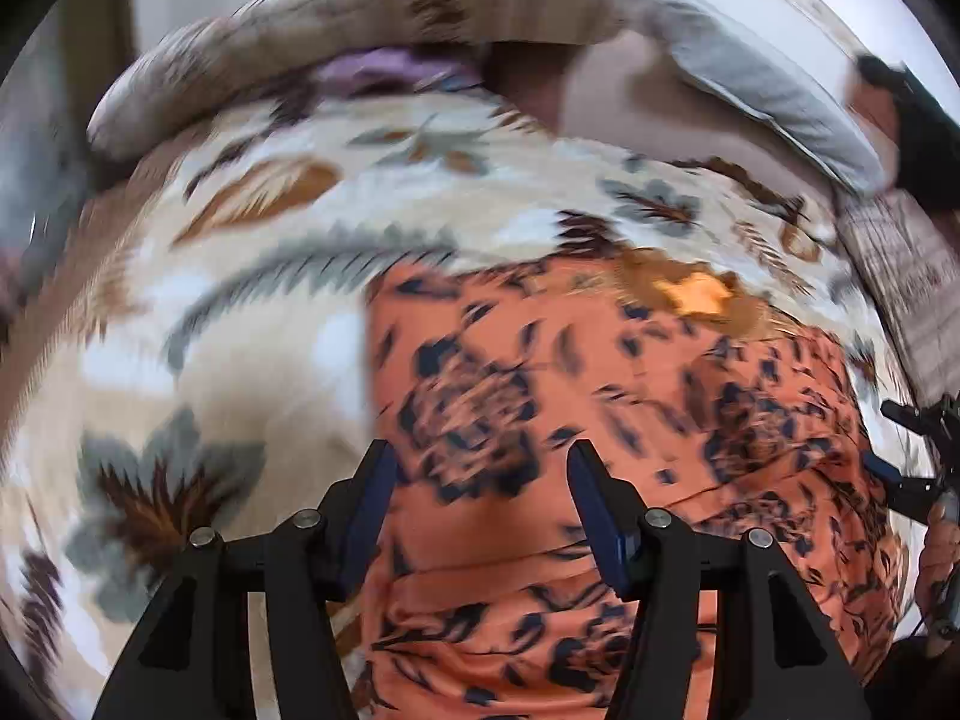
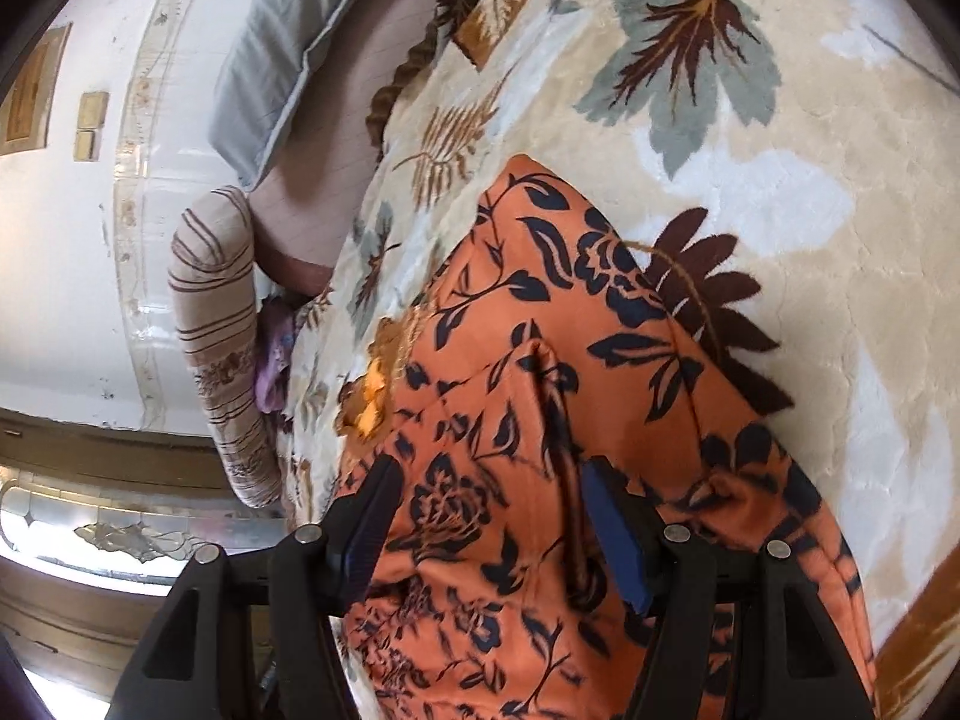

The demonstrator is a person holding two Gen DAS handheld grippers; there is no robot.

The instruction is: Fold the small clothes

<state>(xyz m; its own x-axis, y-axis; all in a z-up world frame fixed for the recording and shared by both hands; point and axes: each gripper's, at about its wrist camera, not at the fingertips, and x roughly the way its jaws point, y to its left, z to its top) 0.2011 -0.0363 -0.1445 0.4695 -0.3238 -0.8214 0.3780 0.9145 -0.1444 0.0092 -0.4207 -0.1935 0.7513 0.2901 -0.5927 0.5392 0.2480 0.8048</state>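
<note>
The orange floral garment (image 2: 540, 396) is spread on the leaf-patterned blanket (image 2: 780, 192). Both the left hand-held gripper (image 1: 480, 498) and the right hand-held gripper (image 2: 489, 516) are held spread above it, pinching nothing. A raised crease could be trapped if the fabric is gripped unevenly

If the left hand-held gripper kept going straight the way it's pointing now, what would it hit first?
Most likely the orange floral garment: the left hand-held gripper points down at it with open jaws and nothing between them. The blurred picture leaves the depth unclear.
</note>
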